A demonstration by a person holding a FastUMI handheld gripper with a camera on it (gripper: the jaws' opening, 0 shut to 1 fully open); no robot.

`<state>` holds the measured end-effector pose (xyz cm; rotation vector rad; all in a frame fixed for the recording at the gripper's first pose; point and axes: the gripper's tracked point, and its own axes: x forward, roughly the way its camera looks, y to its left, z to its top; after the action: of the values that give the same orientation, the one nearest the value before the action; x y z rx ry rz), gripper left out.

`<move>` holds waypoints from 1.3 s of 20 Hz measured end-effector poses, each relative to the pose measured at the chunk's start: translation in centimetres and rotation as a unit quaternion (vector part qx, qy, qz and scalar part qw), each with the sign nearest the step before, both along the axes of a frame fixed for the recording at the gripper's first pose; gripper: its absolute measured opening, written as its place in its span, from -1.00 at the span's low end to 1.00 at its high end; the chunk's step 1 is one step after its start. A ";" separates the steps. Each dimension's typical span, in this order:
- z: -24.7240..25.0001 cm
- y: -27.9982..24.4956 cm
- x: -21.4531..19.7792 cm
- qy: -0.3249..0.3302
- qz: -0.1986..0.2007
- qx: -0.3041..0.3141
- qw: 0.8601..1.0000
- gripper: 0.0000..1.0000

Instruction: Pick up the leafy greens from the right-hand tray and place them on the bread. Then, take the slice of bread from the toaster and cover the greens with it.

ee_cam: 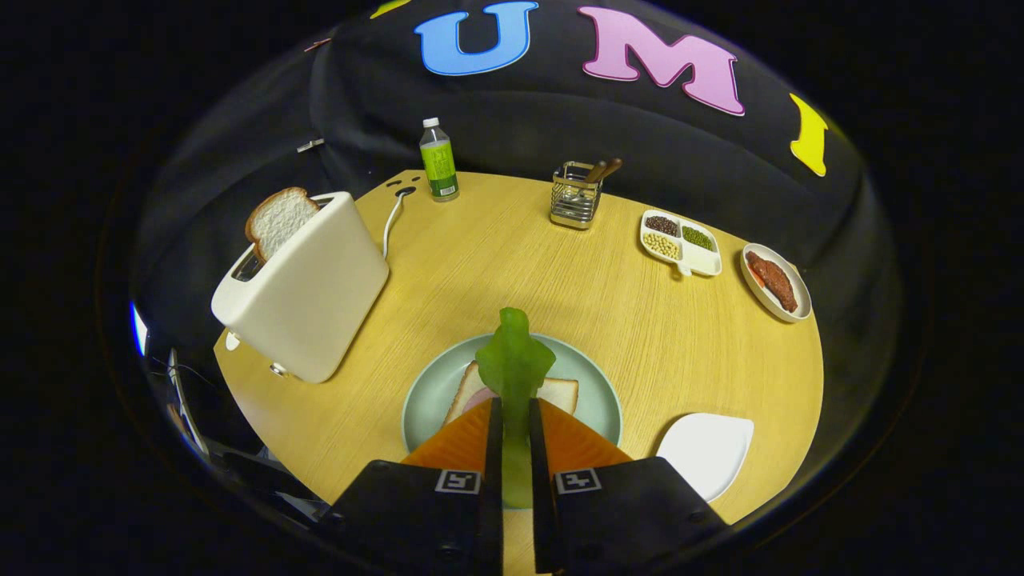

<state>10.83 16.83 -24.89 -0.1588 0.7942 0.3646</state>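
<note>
Green leaf (513, 364) ×1 in gripper (512, 416) | bread slices: plate (560, 391) 1, toaster (278, 220) 1

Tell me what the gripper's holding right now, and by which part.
The gripper is shut on the greens, pinching the leaf's lower end between both fingers; the rest sticks out ahead, over the bread on the plate.

Gripper (512, 412) fingers clamp flat green leafy piece (513, 364), held over round pale-green plate (424, 392) on round wooden table (496, 264). White bread slice (560, 390) lies on plate. White boxy toaster (308, 288) left of plate, bread slice (278, 220) in its slot. White tray (708, 452) right of plate. Behind: green-labelled plastic bottle (438, 160), wire utensil holder (575, 196), white divided dish (681, 243), oval dish (775, 282).
</note>
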 end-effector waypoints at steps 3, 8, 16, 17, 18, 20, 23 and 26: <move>-0.3 0.2 0.4 -0.003 -0.006 0.002 1.000 -0.44; 0.0 0.3 0.4 -0.009 -0.011 0.005 1.000 0.65; 5.1 2.8 -0.1 -0.066 -0.005 0.039 0.997 0.99; 6.1 3.7 -0.2 -0.074 0.002 0.044 0.996 0.98; 7.1 4.7 -0.3 -0.080 0.010 0.051 0.995 0.99; 9.4 7.0 -0.4 -0.096 0.026 0.067 0.993 0.99; 12.5 11.2 -0.5 -0.123 0.061 0.079 0.987 0.98; 14.0 15.2 -0.8 -0.145 0.104 0.071 0.981 0.98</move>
<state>9.99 32.04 -10.89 -0.1574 0.4616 0.5798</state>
